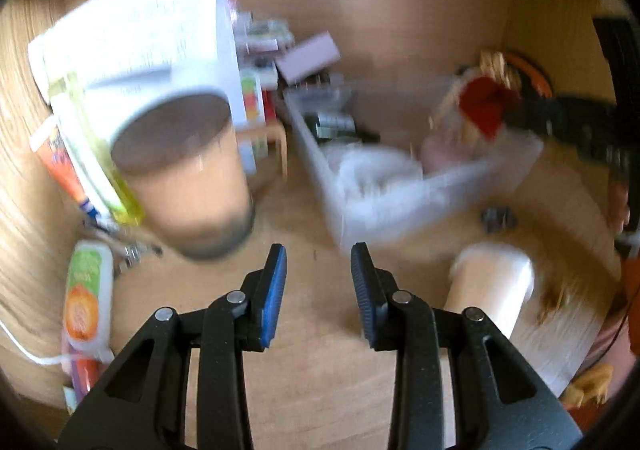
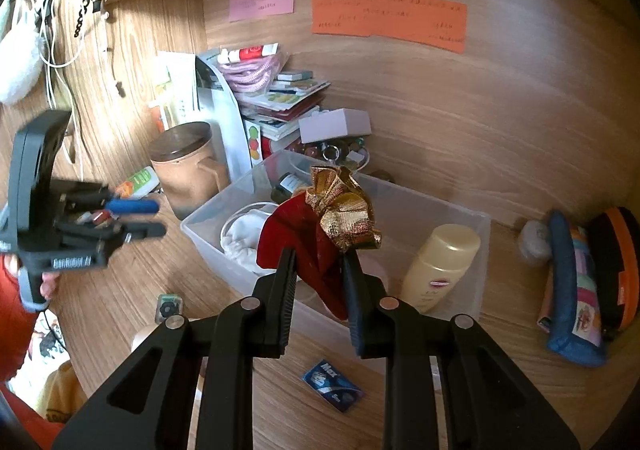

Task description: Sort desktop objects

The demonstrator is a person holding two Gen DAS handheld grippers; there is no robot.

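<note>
My right gripper (image 2: 318,256) is shut on a red pouch with a gold foil top (image 2: 308,238) and holds it above the near side of a clear plastic bin (image 2: 420,210). The bin holds a cream lotion bottle (image 2: 440,266), a white cloth (image 2: 248,230) and a small dark bottle (image 2: 286,184). My left gripper (image 1: 318,262) is open and empty above bare desk, in front of the bin (image 1: 400,202); its view is blurred. The left gripper also shows at the left of the right wrist view (image 2: 136,218). The pouch shows in the left wrist view (image 1: 484,106).
A brown lidded mug (image 2: 188,166) stands left of the bin. Books, boxes and tubes (image 2: 280,102) pile at the back. A blue pencil case (image 2: 576,290) lies at right. A blue packet (image 2: 332,386) and a small clip (image 2: 168,308) lie on the near desk. A cream bottle (image 1: 492,286) stands near my left gripper.
</note>
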